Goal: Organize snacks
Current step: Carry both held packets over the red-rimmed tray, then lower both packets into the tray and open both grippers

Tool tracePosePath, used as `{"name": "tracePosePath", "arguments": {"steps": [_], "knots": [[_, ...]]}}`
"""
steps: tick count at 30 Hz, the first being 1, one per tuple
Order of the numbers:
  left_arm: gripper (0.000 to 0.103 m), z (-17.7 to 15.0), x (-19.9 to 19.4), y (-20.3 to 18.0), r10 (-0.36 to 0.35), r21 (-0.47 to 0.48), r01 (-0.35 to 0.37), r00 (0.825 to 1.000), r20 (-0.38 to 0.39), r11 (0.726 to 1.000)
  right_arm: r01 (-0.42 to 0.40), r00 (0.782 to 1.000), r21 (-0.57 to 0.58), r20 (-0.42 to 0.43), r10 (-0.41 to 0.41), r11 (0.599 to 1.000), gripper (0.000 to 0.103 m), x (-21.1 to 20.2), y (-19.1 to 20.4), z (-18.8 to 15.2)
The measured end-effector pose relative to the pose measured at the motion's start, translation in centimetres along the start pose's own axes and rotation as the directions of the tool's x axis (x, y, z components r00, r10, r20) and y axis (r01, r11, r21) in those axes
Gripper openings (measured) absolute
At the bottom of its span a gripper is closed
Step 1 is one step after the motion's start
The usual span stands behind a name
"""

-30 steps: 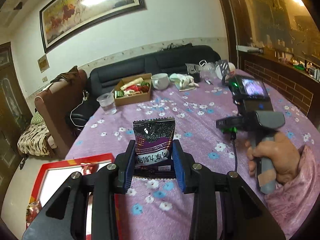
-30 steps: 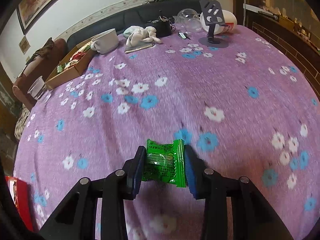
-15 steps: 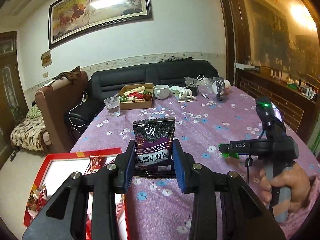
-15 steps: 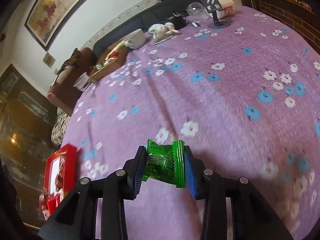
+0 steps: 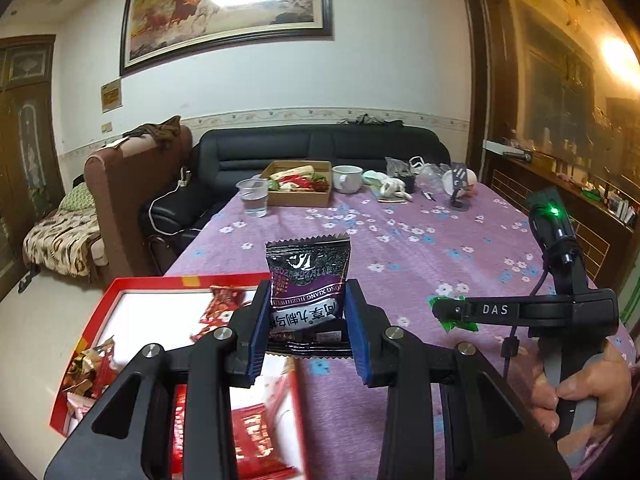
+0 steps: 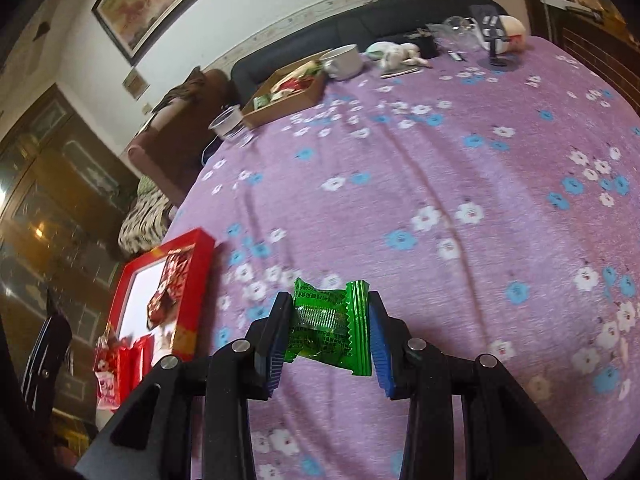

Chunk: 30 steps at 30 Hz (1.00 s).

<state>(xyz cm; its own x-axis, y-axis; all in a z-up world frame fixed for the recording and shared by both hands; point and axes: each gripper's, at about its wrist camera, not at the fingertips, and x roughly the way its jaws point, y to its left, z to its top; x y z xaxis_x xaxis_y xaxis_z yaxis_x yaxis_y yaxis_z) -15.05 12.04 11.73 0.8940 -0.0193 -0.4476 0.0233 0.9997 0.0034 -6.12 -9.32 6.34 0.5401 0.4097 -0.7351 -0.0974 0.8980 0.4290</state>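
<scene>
At about eight o'clock in the left wrist view a flat red box with a white inside [image 5: 120, 280] sits at the table edge. It holds shiny red and gold snack packs [image 5: 224, 304], some loose and some piled at its near end. The left gripper [image 5: 307, 330] hangs over the box's right rim, its blue pads pinched part way shut on a dark purple and black snack bag [image 5: 306, 284] that stands upright between them. The purple cloth with white and blue flowers [image 5: 400, 248] covers the table. At twelve o'clock, far back, a clear plastic cup [image 5: 252, 196] with a little water stands just beside a brown cardboard box [image 5: 300, 196] full of mixed snacks, and a white mug [image 5: 347, 178] is next to that. At three o'clock a hand [image 5: 580, 388] holds the right gripper [image 6: 330, 330]. In its own view its pads squeeze a small crinkly green candy pack [image 6: 328, 328] above the cloth, with the red box at nine o'clock.
</scene>
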Motion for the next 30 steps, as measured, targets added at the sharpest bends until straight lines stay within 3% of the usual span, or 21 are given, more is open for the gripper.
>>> {"name": "tracePosePath", "arguments": {"steps": [13,30], "knots": [[0.033,-1.4,0.3,4.7,0.054,-0.081,-0.055,0.998,-0.016,0.995,-0.056,0.998,-0.086,-0.019,0.055,0.995,0.038,0.6,5.6,-1.2],[0.033,-4.1,1.4,10.2,0.130,-0.161,-0.142,0.988,-0.082,0.977,-0.241,0.968,-0.257,0.001,0.250,0.936,0.039,2.0,14.7,-5.0]]}}
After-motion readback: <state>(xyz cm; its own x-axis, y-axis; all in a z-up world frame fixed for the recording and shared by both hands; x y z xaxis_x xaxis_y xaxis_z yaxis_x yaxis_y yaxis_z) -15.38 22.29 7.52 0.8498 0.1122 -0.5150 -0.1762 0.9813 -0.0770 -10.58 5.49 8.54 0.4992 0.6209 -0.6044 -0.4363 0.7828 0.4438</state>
